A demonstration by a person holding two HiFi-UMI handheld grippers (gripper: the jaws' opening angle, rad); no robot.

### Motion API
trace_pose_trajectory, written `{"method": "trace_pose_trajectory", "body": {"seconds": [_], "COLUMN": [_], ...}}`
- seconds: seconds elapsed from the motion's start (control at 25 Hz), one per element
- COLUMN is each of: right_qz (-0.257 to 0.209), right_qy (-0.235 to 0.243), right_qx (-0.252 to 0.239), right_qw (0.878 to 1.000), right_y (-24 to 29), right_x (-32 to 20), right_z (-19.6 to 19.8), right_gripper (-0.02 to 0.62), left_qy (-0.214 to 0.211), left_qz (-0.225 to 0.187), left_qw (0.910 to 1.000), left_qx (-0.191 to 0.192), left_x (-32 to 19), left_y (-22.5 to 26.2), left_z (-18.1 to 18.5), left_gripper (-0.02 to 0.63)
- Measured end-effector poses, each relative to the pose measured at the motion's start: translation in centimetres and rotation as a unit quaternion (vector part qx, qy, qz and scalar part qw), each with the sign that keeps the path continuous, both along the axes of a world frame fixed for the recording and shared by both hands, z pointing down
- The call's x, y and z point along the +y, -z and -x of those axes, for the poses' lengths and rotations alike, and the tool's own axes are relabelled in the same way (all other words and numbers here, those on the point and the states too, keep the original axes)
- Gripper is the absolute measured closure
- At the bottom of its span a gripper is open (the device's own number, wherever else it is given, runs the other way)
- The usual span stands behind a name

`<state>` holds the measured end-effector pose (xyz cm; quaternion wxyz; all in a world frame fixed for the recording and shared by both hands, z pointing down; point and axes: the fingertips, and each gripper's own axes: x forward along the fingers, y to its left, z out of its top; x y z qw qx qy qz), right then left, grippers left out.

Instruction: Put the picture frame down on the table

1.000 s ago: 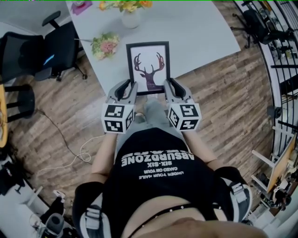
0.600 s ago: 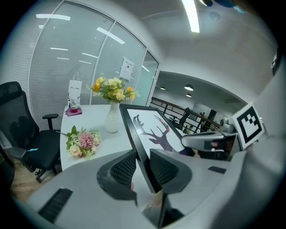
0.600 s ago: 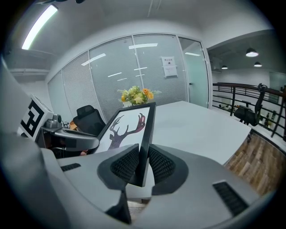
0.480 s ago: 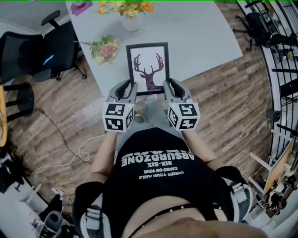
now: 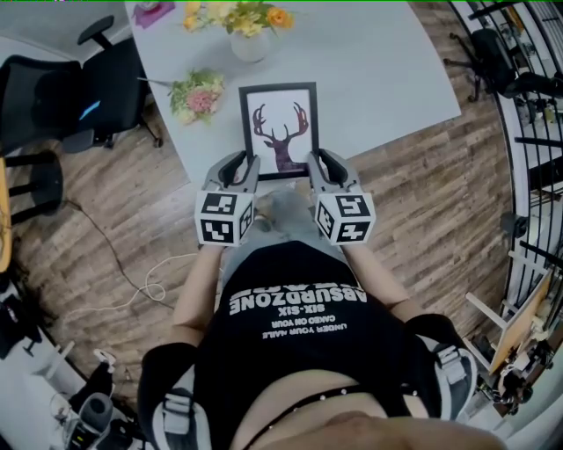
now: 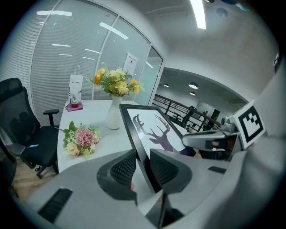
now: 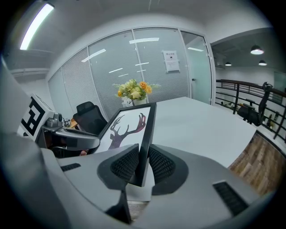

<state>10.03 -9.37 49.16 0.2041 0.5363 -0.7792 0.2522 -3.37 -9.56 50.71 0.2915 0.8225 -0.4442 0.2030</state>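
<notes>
A black picture frame (image 5: 279,128) with a deer-head print is held between both grippers above the near edge of the white table (image 5: 387,61). My left gripper (image 5: 244,168) is shut on the frame's lower left edge (image 6: 139,147). My right gripper (image 5: 316,163) is shut on its lower right edge (image 7: 145,147). In both gripper views the frame (image 6: 154,129) rises tilted between the jaws, print (image 7: 127,127) facing up. Whether its far edge touches the table I cannot tell.
A white vase of yellow and orange flowers (image 5: 242,22) stands at the table's far side. A small pink bouquet (image 5: 198,90) lies left of the frame. A pink item (image 5: 151,12) sits at the far left corner. Black office chairs (image 5: 84,92) stand left of the table.
The frame and both grippers have stayed almost still, drifting only slightly away from me over the table's near edge.
</notes>
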Motion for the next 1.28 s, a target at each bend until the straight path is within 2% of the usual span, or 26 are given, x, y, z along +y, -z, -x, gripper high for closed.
{"method": "trace_pose_trajectory", "body": {"seconds": [1.28], "right_qz": [0.056], "right_qy": [0.007], "right_qx": [0.004], "right_qw": [0.998], "right_y": [-5.6], "right_x": [-1.5], "right_z": [-1.9], "right_gripper": [0.511], "left_qy": [-0.002], "left_qz": [0.071], "left_qw": [0.9969], "left_qx": [-0.034], "left_x": [-1.2], "left_y": [-5.8], "left_z": [-2.0], "left_gripper": [0.503]}}
